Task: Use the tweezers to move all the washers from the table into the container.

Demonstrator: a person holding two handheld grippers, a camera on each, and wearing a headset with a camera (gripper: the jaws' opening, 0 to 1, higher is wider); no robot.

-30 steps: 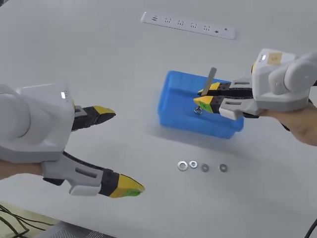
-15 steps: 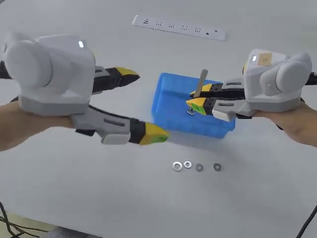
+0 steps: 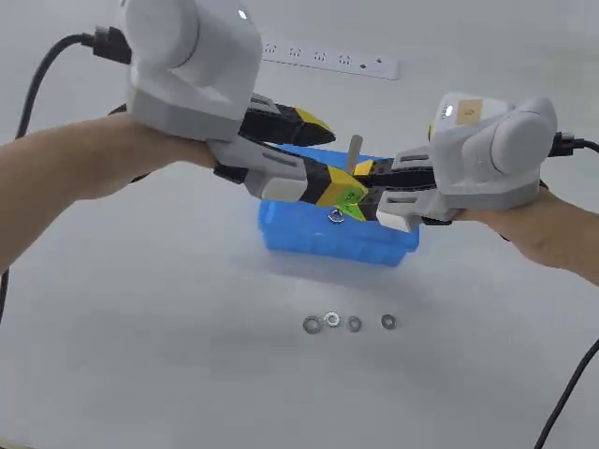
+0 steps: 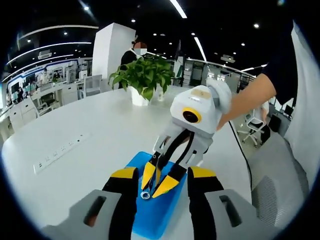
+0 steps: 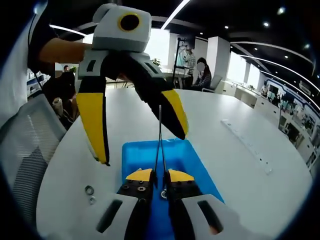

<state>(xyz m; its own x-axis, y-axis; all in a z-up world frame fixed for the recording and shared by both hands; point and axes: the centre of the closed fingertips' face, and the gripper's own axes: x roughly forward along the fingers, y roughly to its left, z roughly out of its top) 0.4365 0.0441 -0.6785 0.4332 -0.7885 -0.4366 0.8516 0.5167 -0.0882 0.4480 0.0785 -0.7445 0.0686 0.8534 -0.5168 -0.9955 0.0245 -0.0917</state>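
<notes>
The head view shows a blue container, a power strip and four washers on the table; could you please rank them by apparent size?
1. blue container, largest in area.
2. power strip, nearly as long but much thinner; it lies farther from the camera, so its true size is unsure.
3. washers, tiny; the four look alike.

A white bench carries a blue container, four washers in a row near its front wall, and a white power strip well behind.
</notes>
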